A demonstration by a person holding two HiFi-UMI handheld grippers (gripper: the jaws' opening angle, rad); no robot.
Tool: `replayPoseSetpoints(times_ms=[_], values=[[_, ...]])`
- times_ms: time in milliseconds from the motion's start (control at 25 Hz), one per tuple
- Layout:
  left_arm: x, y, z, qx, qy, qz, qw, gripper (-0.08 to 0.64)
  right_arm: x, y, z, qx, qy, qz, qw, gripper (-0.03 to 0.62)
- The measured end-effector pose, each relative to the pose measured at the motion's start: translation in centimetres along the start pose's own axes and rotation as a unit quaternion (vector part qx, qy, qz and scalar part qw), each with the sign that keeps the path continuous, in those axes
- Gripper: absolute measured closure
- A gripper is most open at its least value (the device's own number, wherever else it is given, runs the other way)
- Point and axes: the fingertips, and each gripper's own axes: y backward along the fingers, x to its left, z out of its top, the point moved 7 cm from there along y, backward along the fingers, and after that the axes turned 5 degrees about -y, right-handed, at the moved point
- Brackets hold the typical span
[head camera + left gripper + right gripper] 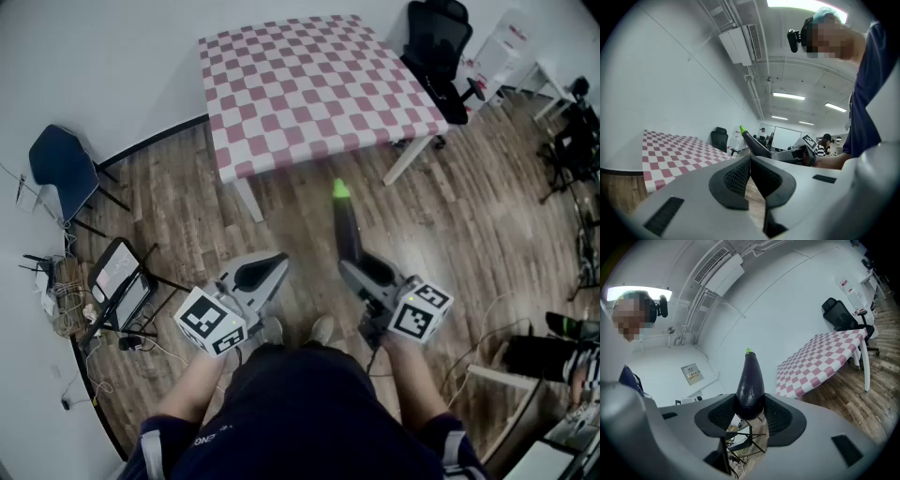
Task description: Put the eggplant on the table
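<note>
While a person stands on a wooden floor facing a desk, an eggplant is held in the right gripper. The jaws of this gripper are clamped on the thick lower end of the eggplant, with one ribbed pad pressed against each side. The dark purple body is pointed away from the person and towards the desk, with its bright green cap at the far tip. The eggplant is carried in the air above the floor, near the front edge of the desk but apart from it. The desk is covered with a pink and white checked cloth and is borne on white legs. The left gripper is held beside the right one, and its jaws are closed together with nothing between them. A cube with square black and white markers is seen at the back of each gripper. A black office chair is placed by the far right corner of the desk, and a dark blue folding chair is set near the wall at the left. Loose cables are seen on the floor by that wall
</note>
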Motion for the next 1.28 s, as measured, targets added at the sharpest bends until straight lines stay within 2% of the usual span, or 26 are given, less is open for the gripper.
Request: replayPoseSetpoints(times_ms=[560,960,1040,1200,1280], values=[[-1.5,-3.2,0.3,0.003,-0.01,0.002,0.9999,0.534,-2.3,2.1,1.8,-0.008,-0.019,0.017,1.0,0.391],[-4.0,-6.9,0.2,0.004,-0.026,0.018,0.9995,0.534,-6.6,6.1,4.0,-0.006,-0.024,0.02,0.999,0.391],[-2.7,-8.1,0.8,0.006,-0.026,0.019,0.9995,0.534,-7.7,5.5,5.5,-0.006,-0.026,0.02,0.999,0.391],[4.5,-9.5,4.8,0.009,-0.008,0.015,0.9998,0.534,-7.4,-0.3,11.1,0.0,-0.036,0.008,0.999,0.391],[4.4,-9.3,4.2,0.009,-0.007,0.009,0.9999,0.534,-7.3,-0.1,10.3,-0.002,-0.036,0.005,0.999,0.391]])
